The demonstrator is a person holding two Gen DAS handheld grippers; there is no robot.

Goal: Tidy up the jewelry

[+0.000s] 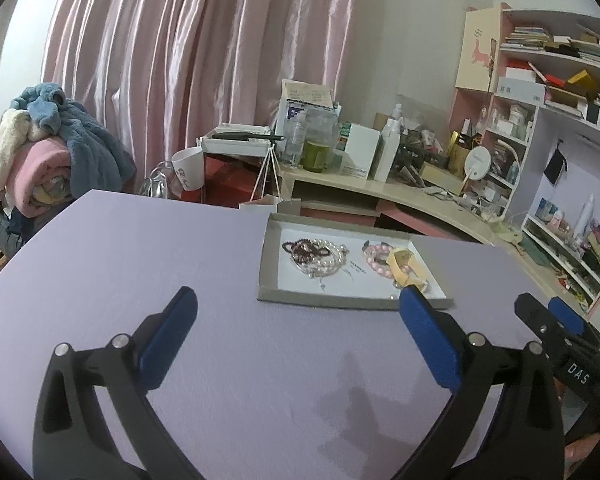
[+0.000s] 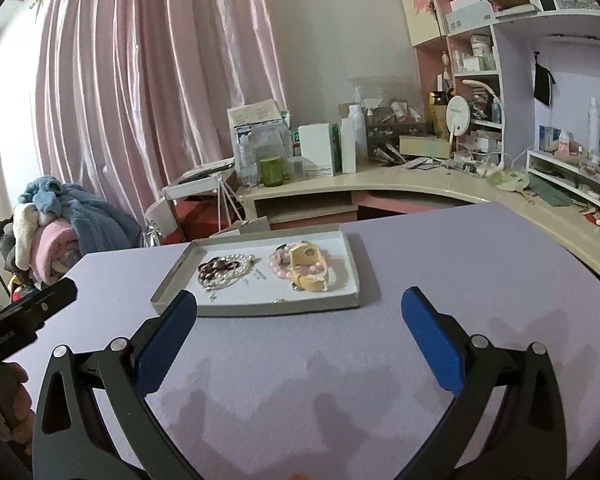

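Blue-padded left hand-held gripper [image 1: 298, 310] spread wide, empty, right hand-held gripper [image 2: 300, 310] likewise, above lilac table [image 2: 460, 260]

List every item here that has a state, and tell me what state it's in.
Left hand-held gripper: open, nothing between its jaws.
Right hand-held gripper: open, nothing between its jaws.
Tray: flat on the purple table, no lid on it.
Pearl necklace: heaped in the tray's left half, tangled with a dark strand.
Pink bead bracelet: in the tray's right half.
Yellow watch: lying over the pink beads.
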